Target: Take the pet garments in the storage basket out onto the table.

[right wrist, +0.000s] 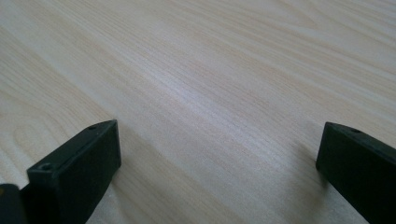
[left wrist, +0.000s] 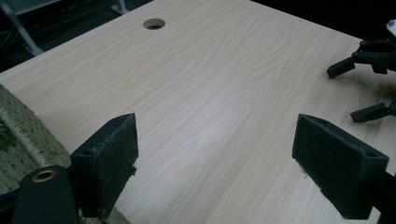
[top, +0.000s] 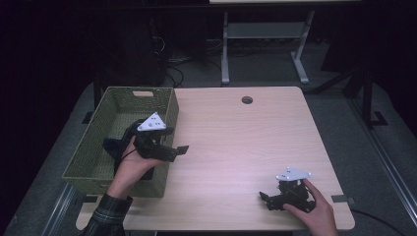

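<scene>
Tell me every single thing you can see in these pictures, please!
Green woven rectangular basket: one, green, on the table's left edge, by the left gripper.
Dark item inside the basket: one, dark, on the basket floor; too dim to identify.
Light wooden table: one, pale wood, under the basket and both grippers.
Round cable hole: one, dark, near the table's far edge.
Grey metal desk frame: one, grey, on the floor beyond the table.
Left gripper: one, black with grey plate, at the basket's right wall, jaws open.
Right gripper: one, black with grey plate, near the table's near right corner, jaws open.
Plaid sleeve: one, dark checked, bottom left.
</scene>
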Available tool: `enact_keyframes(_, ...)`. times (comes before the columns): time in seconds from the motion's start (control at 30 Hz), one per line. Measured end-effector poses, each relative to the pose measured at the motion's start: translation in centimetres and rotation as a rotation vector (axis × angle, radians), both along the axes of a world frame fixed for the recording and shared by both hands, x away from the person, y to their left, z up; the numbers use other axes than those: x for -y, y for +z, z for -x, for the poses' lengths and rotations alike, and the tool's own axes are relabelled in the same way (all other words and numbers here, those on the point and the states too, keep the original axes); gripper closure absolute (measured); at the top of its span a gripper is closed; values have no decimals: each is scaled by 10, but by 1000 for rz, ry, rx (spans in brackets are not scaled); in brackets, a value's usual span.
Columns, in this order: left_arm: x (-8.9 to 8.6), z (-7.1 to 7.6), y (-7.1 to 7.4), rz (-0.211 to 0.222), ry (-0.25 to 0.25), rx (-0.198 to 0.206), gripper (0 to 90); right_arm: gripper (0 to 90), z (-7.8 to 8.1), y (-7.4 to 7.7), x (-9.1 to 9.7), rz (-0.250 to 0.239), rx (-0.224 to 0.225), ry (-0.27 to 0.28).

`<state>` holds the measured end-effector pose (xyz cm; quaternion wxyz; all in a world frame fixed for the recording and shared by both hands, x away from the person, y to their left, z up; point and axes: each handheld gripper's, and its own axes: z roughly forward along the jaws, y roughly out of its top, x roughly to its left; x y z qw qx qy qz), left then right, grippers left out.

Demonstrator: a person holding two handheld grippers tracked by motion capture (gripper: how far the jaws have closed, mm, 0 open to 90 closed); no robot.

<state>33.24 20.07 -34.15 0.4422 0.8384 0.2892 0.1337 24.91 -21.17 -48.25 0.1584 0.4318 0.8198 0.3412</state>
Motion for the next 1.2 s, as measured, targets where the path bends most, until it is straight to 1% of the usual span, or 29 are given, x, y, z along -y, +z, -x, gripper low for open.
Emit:
enact_keyframes(0.1, -5, -1, 1, -3, 10, -2, 139, 0, 0, 0, 0, 0, 0, 0)
enact_keyframes(0.27, -13, -2, 4, 5, 28, 6, 139, 0, 0, 0, 0, 0, 0, 1)
enact_keyframes(0.47, -23, -2, 7, 0, 48, 14, 139, 0, 0, 0, 0, 0, 1, 1)
enact_keyframes(0.5, -26, -2, 8, 7, 56, 16, 140, 0, 0, 0, 0, 0, 1, 1)
enact_keyframes(0.57, -28, -2, 9, 3, 55, 16, 140, 0, 0, 0, 0, 0, 0, 1)
enact_keyframes(0.6, -31, -2, 10, 6, 64, 18, 140, 0, 0, 0, 0, 0, 0, 0)
enact_keyframes(0.73, -38, -2, 12, 4, 71, 19, 140, 0, 0, 0, 0, 0, 0, 1)
enact_keyframes(1.0, -49, -4, 11, -3, 98, 12, 140, 0, 0, 0, 0, 0, 0, 0)
enact_keyframes(1.07, -54, -4, 11, -4, 113, 18, 140, 0, 0, 0, 0, 0, 0, 0)
enact_keyframes(1.13, -58, -5, 11, -2, 120, 20, 140, 0, 0, 0, 0, 0, 0, 0)
enact_keyframes(1.17, -60, -5, 12, -8, 119, 25, 140, 0, 0, 0, 0, 0, 0, 0)
enact_keyframes(1.2, -62, -5, 12, -6, 126, 21, 140, 0, 0, 0, 0, 0, 0, 0)
